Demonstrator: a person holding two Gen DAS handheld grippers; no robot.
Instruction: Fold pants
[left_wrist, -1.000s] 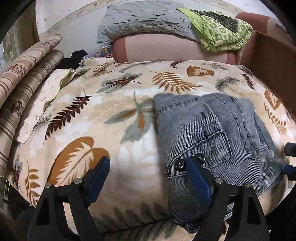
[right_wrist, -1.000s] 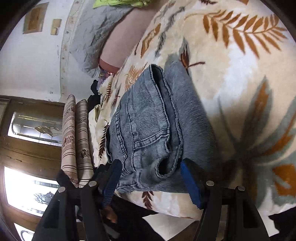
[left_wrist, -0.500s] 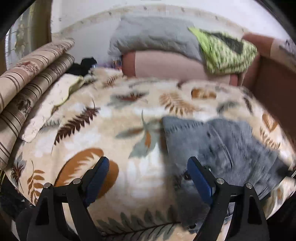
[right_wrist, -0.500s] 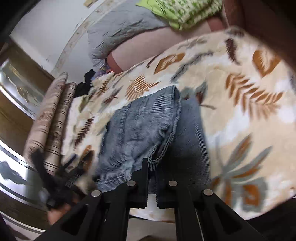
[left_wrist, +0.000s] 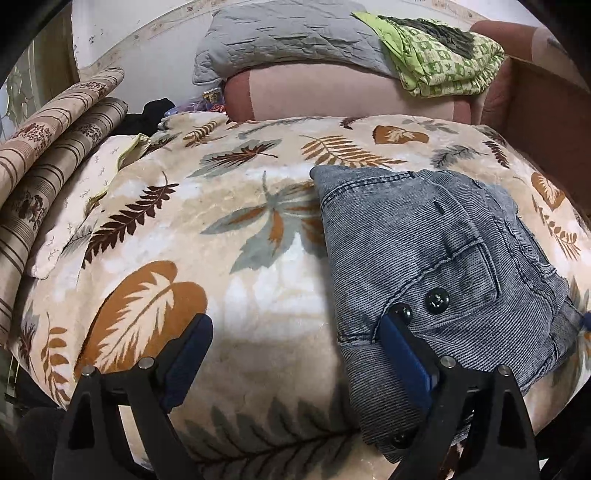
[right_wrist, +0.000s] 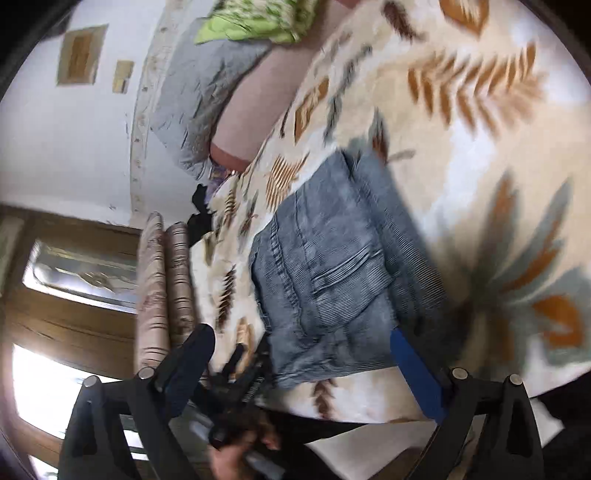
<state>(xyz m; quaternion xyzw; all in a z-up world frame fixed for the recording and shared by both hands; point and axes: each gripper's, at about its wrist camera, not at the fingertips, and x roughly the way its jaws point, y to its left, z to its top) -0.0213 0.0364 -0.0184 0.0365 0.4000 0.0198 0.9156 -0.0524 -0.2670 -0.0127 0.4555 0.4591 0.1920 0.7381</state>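
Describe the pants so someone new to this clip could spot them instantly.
Find the leaf-print blanket covering the bed. On its right side lies a folded bundle, the pants. They are the only grey-blue ribbed denim piece, with a stitched pocket and metal buttons facing up.

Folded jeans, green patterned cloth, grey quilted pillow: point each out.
Folded jeans (left_wrist: 417, 236), left wrist view, upper denim panel.
Green patterned cloth (left_wrist: 439, 62), left wrist view, its middle.
Grey quilted pillow (left_wrist: 280, 37), left wrist view, top surface.

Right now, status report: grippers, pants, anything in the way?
Left gripper open, jaws just widened, empty. Right gripper open, jaws just reopened, nothing pinched. Pants folded, on the blanket. Nothing in the way.
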